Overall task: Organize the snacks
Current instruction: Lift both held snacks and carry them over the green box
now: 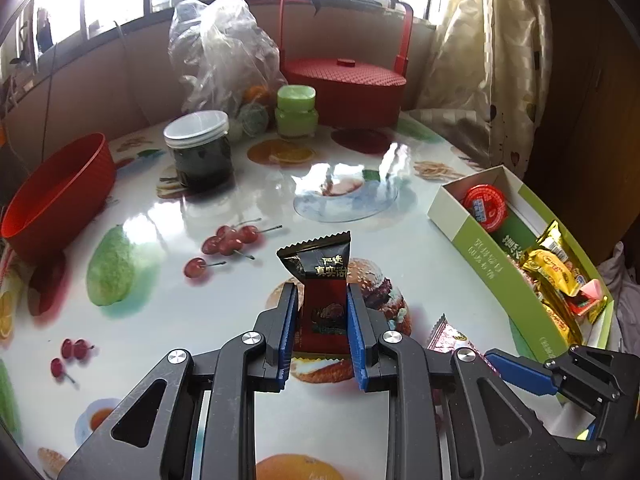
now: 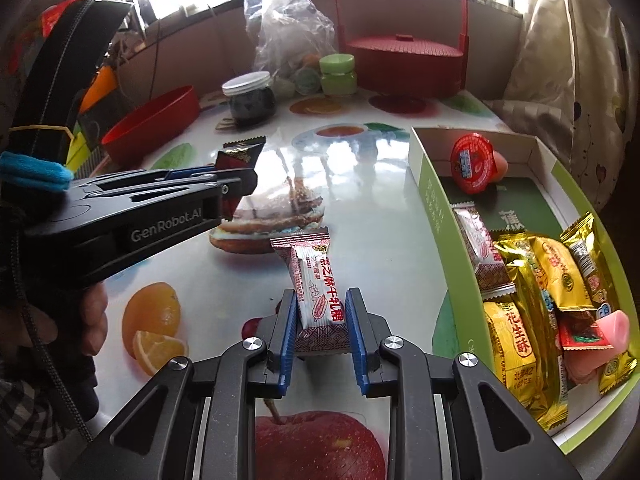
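Note:
In the left wrist view my left gripper (image 1: pixel 321 290) is shut on a black and red snack packet (image 1: pixel 316 264), held upright above the table. My right gripper (image 2: pixel 321 294) is shut on a pink and white candy bar packet (image 2: pixel 312 268) that sticks out forward over the table. A green and white cardboard box (image 2: pixel 432 200) lies to the right, holding a red jelly cup (image 2: pixel 472 160) and several gold and pink packets (image 2: pixel 556 272). The left gripper (image 2: pixel 246 178) also shows at the left of the right wrist view. The same box (image 1: pixel 476 248) shows at right in the left wrist view.
A red bowl (image 1: pixel 56 200) sits at the table's left. A dark jar with a white lid (image 1: pixel 200 152), a green jar (image 1: pixel 296 110), a clear plastic bag (image 1: pixel 224 52) and a red lidded basket (image 1: pixel 348 84) stand at the back. A curtain (image 1: pixel 488 60) hangs at right. A hand (image 2: pixel 94 312) holds the left gripper.

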`<control>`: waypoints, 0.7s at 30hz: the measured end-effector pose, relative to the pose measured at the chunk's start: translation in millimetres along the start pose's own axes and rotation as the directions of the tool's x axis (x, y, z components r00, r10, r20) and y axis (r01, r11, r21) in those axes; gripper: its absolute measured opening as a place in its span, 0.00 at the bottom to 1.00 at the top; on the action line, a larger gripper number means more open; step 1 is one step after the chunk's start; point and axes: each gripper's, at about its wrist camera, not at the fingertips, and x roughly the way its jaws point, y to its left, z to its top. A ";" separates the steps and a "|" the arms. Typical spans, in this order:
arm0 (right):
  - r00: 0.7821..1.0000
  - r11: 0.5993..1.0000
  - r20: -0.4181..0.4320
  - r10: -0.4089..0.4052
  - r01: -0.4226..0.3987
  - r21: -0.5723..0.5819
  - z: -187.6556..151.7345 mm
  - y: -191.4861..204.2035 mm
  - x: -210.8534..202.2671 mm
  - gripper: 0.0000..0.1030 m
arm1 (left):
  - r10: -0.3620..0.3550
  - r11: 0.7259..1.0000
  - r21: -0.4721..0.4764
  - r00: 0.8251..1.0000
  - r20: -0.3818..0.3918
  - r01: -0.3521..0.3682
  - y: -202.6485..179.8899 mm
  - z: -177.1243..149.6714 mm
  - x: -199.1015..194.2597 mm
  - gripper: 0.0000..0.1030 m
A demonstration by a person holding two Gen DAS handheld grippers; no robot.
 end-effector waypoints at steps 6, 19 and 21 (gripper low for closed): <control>1.000 1.000 0.025 -0.002 0.002 -0.003 -1.1 2.1 -13.3 0.22 | 0.008 1.000 -0.004 0.999 0.037 -0.008 1.5 0.4 -19.9 0.24; 0.997 0.999 0.074 -0.038 0.036 0.030 -5.8 -11.2 -44.4 0.22 | -0.020 1.000 0.023 0.996 0.088 0.018 -17.2 3.5 -46.0 0.24; 0.996 0.998 0.081 -0.044 0.041 0.037 -6.8 -14.7 -48.9 0.22 | -0.026 0.999 0.032 0.995 0.092 0.023 -22.2 4.4 -47.9 0.24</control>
